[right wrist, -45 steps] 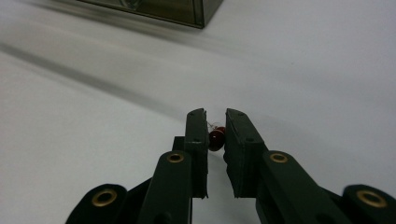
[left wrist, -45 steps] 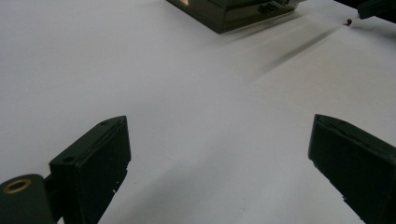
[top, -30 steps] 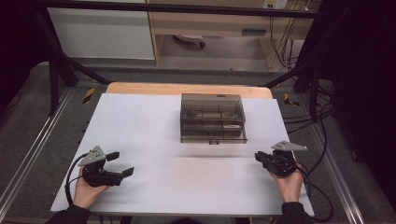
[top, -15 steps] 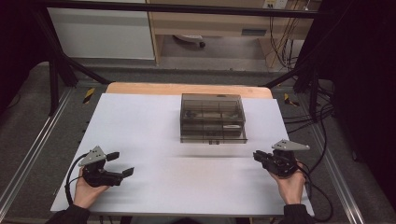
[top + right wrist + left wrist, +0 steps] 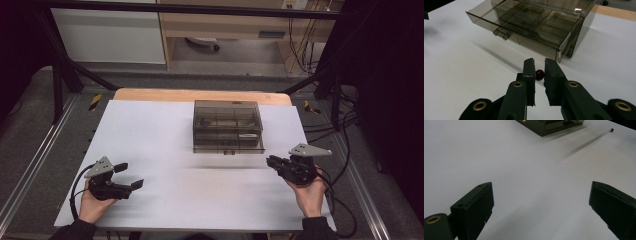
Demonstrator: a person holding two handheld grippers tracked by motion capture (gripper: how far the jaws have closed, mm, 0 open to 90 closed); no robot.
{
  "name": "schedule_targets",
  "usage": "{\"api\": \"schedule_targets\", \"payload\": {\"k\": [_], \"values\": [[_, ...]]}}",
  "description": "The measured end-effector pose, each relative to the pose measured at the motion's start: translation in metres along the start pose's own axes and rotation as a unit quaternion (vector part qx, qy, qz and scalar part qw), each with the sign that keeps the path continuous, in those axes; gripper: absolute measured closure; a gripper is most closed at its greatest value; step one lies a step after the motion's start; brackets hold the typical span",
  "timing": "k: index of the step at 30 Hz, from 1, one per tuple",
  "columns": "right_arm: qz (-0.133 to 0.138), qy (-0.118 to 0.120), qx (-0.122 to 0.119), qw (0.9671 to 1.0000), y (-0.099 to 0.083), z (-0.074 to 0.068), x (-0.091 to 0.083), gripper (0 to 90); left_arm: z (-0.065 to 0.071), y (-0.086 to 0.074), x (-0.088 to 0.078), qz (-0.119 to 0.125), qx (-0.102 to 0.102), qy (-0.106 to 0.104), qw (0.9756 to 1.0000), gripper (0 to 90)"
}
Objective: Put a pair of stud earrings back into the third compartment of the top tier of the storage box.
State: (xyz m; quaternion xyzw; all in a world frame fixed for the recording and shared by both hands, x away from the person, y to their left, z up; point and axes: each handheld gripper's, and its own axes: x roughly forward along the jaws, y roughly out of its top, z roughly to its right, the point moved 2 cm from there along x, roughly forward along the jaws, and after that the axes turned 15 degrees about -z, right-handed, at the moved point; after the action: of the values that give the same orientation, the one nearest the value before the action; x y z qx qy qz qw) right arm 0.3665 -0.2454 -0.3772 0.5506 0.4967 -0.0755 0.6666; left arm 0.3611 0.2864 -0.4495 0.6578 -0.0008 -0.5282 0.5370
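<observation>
Right tool [image 5: 539, 68] pinches a small dark red bead [image 5: 539, 74] between its pads, jaws nearly together, held just above the white bench [image 5: 165, 145]. Bead is round (no long axis to note, no pointing direction). It sits near the front right corner of the smoky drawer box [image 5: 534, 22], whose bottom drawer [image 5: 524, 35] juts out toward me. My left tool [image 5: 127, 176] rests spread wide, well apart from the box.
</observation>
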Motion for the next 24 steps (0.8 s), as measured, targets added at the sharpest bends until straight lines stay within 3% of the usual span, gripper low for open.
{"api": "schedule_targets", "payload": {"k": [11,24], "values": [[0.01,-0.002,-0.007,0.9999,0.03,-0.005,0.003,79.5,0.0,0.0,0.0,-0.001,0.0,0.0,1.0,5.9],[-0.004,-0.018,-0.007,0.9998,0.056,0.003,0.029,79.5,0.0,0.0,0.0,-0.001,0.0,0.0,1.0,5.9]]}}
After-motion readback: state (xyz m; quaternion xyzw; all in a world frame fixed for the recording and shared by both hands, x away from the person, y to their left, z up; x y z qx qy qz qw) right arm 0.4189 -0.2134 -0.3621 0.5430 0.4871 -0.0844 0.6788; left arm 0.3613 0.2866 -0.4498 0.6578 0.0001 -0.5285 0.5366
